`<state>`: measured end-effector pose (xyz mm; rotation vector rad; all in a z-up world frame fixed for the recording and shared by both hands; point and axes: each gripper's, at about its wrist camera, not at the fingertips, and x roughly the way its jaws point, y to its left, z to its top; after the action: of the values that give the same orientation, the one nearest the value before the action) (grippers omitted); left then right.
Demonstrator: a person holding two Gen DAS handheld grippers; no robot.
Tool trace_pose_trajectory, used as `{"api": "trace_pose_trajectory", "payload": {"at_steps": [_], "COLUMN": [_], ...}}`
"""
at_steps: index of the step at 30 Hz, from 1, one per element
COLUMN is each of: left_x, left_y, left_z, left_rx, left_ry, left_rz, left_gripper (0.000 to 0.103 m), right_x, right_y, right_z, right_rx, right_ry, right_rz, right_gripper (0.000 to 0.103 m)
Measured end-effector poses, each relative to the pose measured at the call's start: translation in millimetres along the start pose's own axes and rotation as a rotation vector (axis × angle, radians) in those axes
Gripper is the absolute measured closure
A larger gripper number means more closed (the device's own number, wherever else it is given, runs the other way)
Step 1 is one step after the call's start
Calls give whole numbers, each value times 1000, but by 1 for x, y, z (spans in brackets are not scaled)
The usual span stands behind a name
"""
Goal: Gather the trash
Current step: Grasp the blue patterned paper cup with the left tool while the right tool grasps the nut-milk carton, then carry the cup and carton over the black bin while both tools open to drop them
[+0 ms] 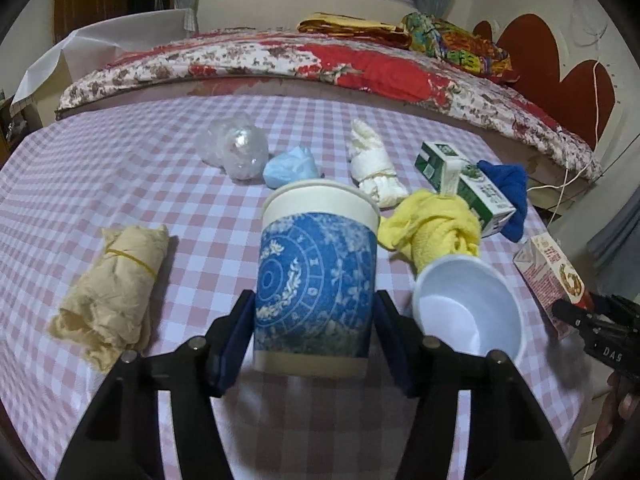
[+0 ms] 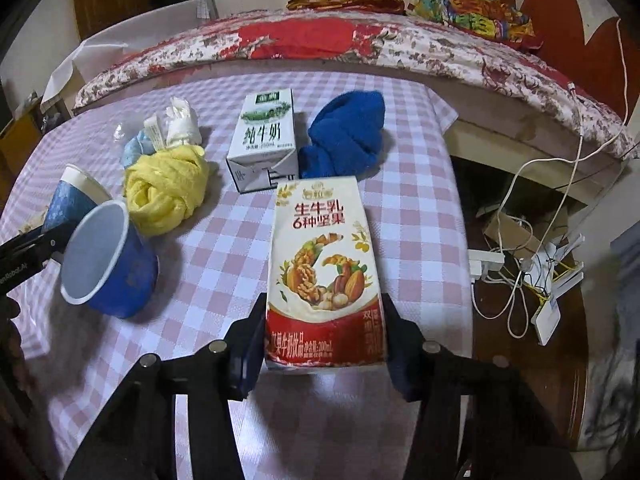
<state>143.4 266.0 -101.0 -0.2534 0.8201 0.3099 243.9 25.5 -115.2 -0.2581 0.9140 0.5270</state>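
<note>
the checked table (image 1: 100,184) carries scattered trash. left gripper (image 1: 314,338) clamps the upright blue paper cup (image 1: 316,276) near its base for lifting; right gripper (image 2: 324,344) pinches the nut-milk carton (image 2: 326,272) low down, likewise.

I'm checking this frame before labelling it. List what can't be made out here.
- Inside of the upright paper cup: left wrist view looks at its side, so its wall hides it.
- Whether the nut milk carton is empty: sealed.
- Bottom edge of that carton, right wrist view: behind the right gripper.
- Any trash bin: in neither view.
</note>
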Motion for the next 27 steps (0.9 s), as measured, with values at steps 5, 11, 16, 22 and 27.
{"api": "trace_pose_trajectory", "payload": {"at_steps": [5,11,16,22,27], "left_x": [-23,-43,-62,-68,-68], "left_y": [-5,-17,-34,-73,-114], "left_z": [-6,-14,-15,-22,-29], "left_rx": [10,30,60,130,198], "left_ry": [-26,-53,-82,-76,-60], "left_rz": [-6,-24,-52,-121,-186], "left_gripper": [43,43,43,43,43], "right_x": [-26,-56,-83,-109,-123], "right_y": [-7,-11,-25,-55,-81], "right_z": [-7,-24,-36,-54,-76], "right_rx": [9,-6,19,70,118], "right_ry": [-40,-93,-128,-148,-146], "right_rz": [-1,-11,-32,-78,-125], "right_gripper": [50,50,50,50,50]}}
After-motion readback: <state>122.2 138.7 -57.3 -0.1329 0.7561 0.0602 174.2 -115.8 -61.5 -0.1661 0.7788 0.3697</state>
